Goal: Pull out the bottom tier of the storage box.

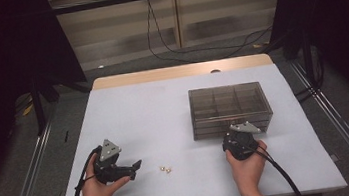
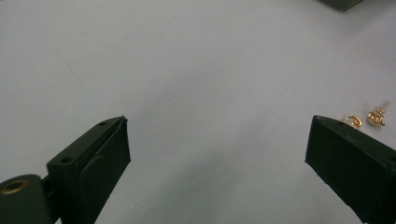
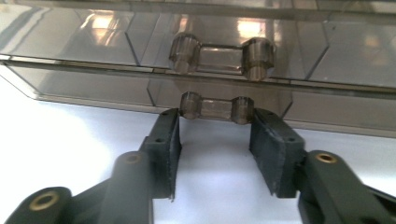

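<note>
lower drawer handle (image 3: 216, 108): rigid, slick smoked plastic, likely light; grip across its end knobs | right gripper (image 3: 215, 140): half-open, jaws flanking handle, contact unclear | left gripper (image 2: 217, 154): wide open, empty

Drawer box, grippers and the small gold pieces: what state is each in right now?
Drawer box: smoky clear plastic, both drawers shut.
Lower drawer handle: right gripper's pads sit at its two ends; whether they press I cannot tell.
Upper drawer handle: untouched.
Right gripper: partly closed around the lower handle.
Left gripper: wide open, nothing between its jaws.
Gold pieces: two, lying loose on the white mat, close together.
</note>
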